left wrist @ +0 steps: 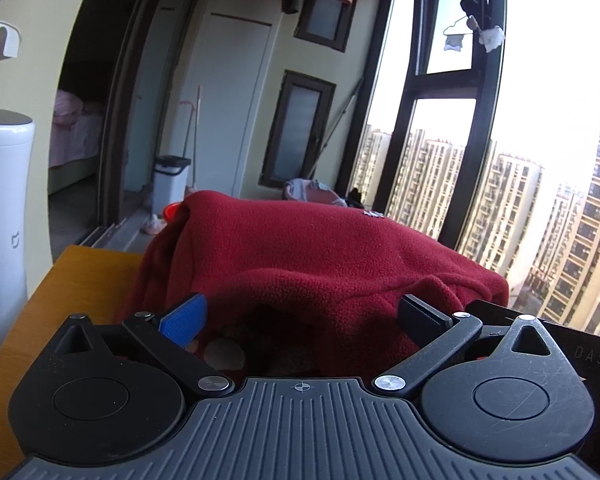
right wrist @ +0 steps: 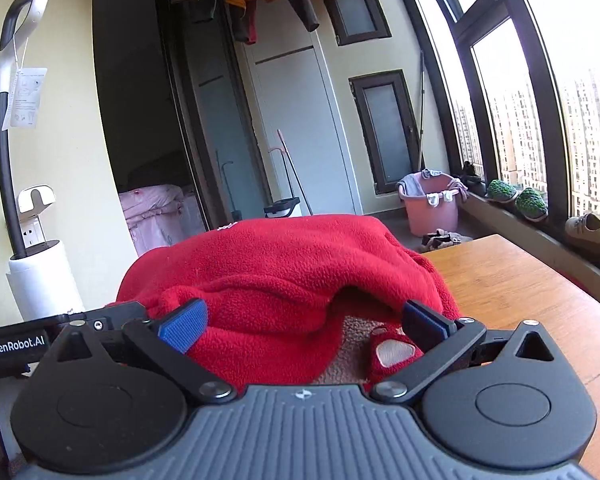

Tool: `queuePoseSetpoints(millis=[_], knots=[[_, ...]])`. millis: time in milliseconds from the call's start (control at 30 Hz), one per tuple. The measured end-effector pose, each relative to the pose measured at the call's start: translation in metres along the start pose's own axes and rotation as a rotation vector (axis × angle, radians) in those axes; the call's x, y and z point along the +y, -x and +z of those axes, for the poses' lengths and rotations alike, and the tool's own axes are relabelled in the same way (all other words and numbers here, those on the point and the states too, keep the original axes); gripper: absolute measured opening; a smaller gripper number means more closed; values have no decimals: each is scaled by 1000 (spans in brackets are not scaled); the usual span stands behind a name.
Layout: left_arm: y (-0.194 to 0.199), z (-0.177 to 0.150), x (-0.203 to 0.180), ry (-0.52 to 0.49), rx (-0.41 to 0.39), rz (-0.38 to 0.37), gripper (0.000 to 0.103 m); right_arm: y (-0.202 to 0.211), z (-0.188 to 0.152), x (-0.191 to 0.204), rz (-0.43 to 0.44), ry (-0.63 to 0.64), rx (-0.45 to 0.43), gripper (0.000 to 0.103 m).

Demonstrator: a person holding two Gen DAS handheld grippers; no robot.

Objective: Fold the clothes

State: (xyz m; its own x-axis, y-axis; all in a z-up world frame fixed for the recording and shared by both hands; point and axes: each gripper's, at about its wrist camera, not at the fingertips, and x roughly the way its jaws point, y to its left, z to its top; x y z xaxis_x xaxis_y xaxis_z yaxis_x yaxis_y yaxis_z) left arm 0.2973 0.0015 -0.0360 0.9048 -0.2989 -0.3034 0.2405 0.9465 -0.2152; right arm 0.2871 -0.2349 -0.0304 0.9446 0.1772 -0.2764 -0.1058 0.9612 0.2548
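A red fleece garment [left wrist: 308, 256] lies bunched in a heap on the wooden table [left wrist: 84, 280]. My left gripper [left wrist: 304, 318] is at its near edge, jaws spread wide, with a fold of fleece bulging between the fingers but not pinched. In the right wrist view the same red garment [right wrist: 284, 272] shows a tan lining and a small paw patch [right wrist: 394, 354] at its opening. My right gripper [right wrist: 304, 322] stands open around that near hem. The left gripper's body [right wrist: 40, 344] shows just to the left of it.
A white cylindrical stand [right wrist: 44, 280] with a vacuum handle rises past the table's left edge. Bare tabletop [right wrist: 520, 288] extends to the right of the garment. A pink laundry tub [right wrist: 432, 204] sits on the floor, and shoes [right wrist: 588, 228] line the window sill.
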Motion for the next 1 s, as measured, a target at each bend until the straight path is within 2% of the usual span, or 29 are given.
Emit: queuePoseSetpoints(millis=[133,400,600,767,900,1000], knots=[[40,-21,-17,-48,-9,62,103,30,-10,3,-30,18,3,103],[108,-42,-33,-31,-66,160,103,98,-31,5,-51,46,-21,103],[130,-53,-41,-40,-44,199,103,135,-41,-3,-75,-7,-45,103],[138,-57,-50,-91,-76,231,103,156,-50,7,-88,83,-148,103],[138,-57,-54,-121,-78,226,103,149,-49,22,-98,176,-106,103],[139,-56,-55,-125,-92,242,103,146,-48,23,-104,182,-87,103]])
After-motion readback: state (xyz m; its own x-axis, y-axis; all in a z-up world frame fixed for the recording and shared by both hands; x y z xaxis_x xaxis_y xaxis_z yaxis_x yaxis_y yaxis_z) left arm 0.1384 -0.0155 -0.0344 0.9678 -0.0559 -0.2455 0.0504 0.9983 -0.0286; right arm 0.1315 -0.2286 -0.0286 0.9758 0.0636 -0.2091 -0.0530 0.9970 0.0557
